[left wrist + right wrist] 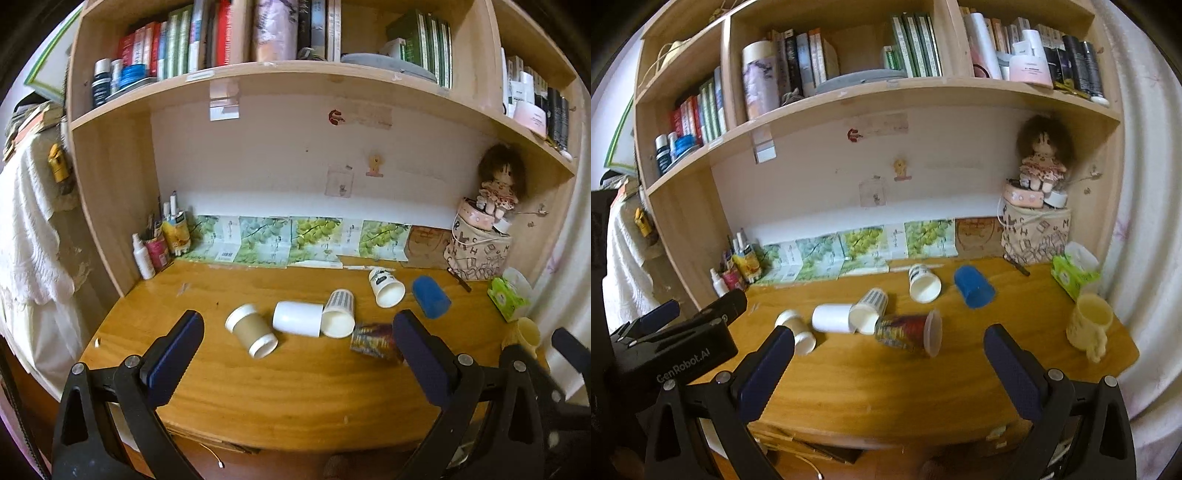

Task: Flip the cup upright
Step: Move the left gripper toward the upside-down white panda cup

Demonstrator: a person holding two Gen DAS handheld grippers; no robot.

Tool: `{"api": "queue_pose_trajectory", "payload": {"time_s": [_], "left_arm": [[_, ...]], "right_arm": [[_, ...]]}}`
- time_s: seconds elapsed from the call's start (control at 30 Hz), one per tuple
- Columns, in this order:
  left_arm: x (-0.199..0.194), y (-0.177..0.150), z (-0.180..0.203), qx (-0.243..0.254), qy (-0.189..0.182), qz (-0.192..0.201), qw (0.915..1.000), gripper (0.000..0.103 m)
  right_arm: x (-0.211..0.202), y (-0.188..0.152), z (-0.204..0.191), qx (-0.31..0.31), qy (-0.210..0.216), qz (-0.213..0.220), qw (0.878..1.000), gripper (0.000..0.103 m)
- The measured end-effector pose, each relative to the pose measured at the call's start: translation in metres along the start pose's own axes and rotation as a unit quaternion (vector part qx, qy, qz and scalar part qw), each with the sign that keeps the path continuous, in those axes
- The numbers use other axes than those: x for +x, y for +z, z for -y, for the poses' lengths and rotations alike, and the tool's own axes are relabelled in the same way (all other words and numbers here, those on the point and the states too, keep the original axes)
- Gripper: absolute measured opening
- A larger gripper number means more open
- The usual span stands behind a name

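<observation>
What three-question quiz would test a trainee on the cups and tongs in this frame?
1. True or false: the yellow mug stands upright on the desk.
2. Multiple choice: the blue cup is A) upright, B) lying on its side, C) held in the right tongs.
3. Fill in: the brown-sleeved cup lies nearest the ____ tongs.

Key
1. True; its open mouth faces up.
2. B; it lies at the back right of the desk, apart from the multicoloured cup on its side nearer the front.
3. Left. Both tongs are open and hold nothing.
</observation>
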State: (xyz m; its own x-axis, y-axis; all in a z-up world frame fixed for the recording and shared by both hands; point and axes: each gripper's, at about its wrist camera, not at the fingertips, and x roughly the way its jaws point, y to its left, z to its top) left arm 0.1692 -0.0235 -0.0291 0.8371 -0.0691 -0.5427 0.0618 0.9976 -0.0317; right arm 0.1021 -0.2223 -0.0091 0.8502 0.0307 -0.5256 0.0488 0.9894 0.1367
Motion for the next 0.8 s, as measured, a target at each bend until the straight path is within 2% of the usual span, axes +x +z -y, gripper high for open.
{"api": "queue_pose_trajectory", "payload": {"time_s": [0.3,0.43,0.53,0.8], "left_arm": [[0.043,0.042,0.018,0.008,0.015,-0.027,0.9995,0.102],[0.065,0.059,0.031,0.031,0.038,-0.035,0.9982,0.102],[0.086,0.072,0.042,0.046,0.045,-0.046,0.9968,0.102],[0.144,0.099,0.072,0.061,0.037,-0.099,0.9926,0.102]], "right_arm": [[0.050,0.049,0.036,0.029,0.038,-0.009,0.999,0.103],[0.073,0.065,0.055,0.044,0.053,-0.017,0.997,0.103],[0.089,0.073,0.068,0.049,0.051,-0.017,0.997,0.103],[0.133,0.092,0.101,0.059,0.052,-0.022,0.997,0.103]]}}
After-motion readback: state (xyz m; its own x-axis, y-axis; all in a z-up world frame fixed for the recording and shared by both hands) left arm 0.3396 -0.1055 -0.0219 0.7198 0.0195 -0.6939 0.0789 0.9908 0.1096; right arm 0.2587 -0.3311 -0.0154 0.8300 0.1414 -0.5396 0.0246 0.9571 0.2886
